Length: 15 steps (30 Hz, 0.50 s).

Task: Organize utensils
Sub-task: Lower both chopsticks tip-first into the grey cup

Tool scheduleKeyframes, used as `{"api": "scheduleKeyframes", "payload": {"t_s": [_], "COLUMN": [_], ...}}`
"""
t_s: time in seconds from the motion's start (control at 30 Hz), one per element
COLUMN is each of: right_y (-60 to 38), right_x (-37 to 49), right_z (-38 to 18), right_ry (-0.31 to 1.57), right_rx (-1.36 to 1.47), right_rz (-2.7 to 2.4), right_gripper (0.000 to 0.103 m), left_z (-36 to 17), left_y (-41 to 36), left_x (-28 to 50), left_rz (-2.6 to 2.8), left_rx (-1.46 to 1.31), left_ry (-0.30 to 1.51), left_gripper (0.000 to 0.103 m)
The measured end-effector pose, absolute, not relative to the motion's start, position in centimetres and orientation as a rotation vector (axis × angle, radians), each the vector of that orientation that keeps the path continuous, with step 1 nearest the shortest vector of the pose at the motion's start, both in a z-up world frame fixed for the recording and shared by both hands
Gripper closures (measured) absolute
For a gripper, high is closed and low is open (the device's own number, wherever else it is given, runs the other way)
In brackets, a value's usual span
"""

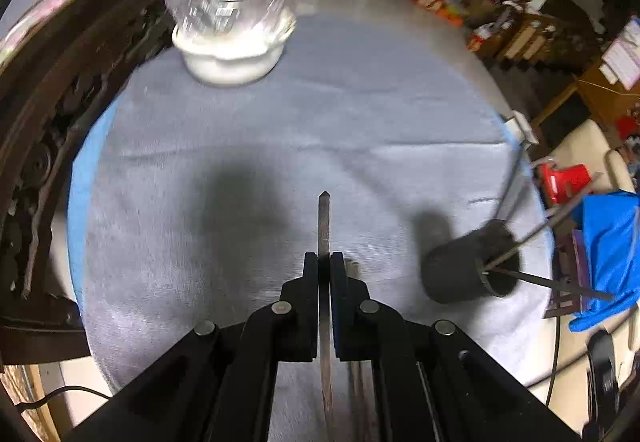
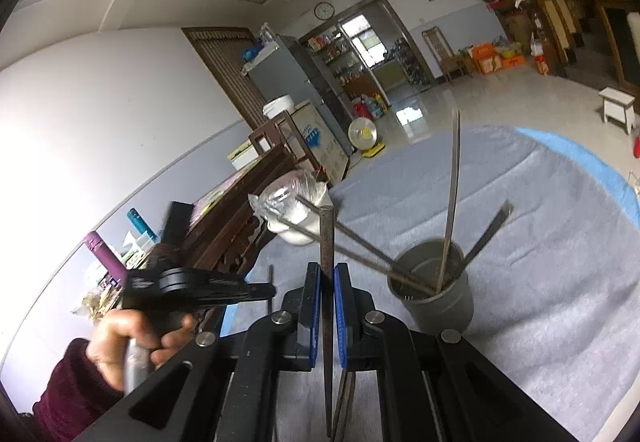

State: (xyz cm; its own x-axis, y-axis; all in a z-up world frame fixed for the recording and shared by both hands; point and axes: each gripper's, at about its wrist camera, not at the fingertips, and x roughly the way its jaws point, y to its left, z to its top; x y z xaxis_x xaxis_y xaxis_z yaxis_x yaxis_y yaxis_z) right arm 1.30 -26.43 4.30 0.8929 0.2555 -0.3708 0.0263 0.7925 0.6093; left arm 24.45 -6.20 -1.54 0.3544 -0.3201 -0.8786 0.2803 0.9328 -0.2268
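Observation:
My left gripper (image 1: 324, 260) is shut on a thin metal utensil handle (image 1: 324, 218) that points forward above the grey tablecloth (image 1: 280, 114). A dark round holder (image 1: 472, 266) with several utensils in it stands to its right. My right gripper (image 2: 327, 270) is shut on another flat metal utensil handle (image 2: 326, 234), held upright just left of the same grey holder (image 2: 436, 282). The left gripper (image 2: 200, 288) and the hand holding it show at the lower left of the right wrist view.
A white bowl covered with a clear plastic bag (image 1: 230, 30) sits at the table's far left, also in the right wrist view (image 2: 294, 210). A dark carved wooden bench (image 1: 60, 114) runs along the left edge. A blue cloth (image 1: 608, 254) lies beyond the right edge.

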Motion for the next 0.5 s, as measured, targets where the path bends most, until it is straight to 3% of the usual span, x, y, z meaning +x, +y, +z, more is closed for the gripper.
{"api": "scheduleKeyframes", "payload": {"t_s": [0.5], "right_y": [-29.2], "right_x": [2.4], "right_z": [11.3], "right_ry": [0.319], "right_rx": [0.519], "right_rz": [0.026], "right_gripper": [0.095], "left_z": [9.7], "left_y": [-7.1], "left_x": [19.4], "left_rz": [-0.567], "left_rx": [-0.087], "left_ry": [0.841], "left_gripper": [0.098]}}
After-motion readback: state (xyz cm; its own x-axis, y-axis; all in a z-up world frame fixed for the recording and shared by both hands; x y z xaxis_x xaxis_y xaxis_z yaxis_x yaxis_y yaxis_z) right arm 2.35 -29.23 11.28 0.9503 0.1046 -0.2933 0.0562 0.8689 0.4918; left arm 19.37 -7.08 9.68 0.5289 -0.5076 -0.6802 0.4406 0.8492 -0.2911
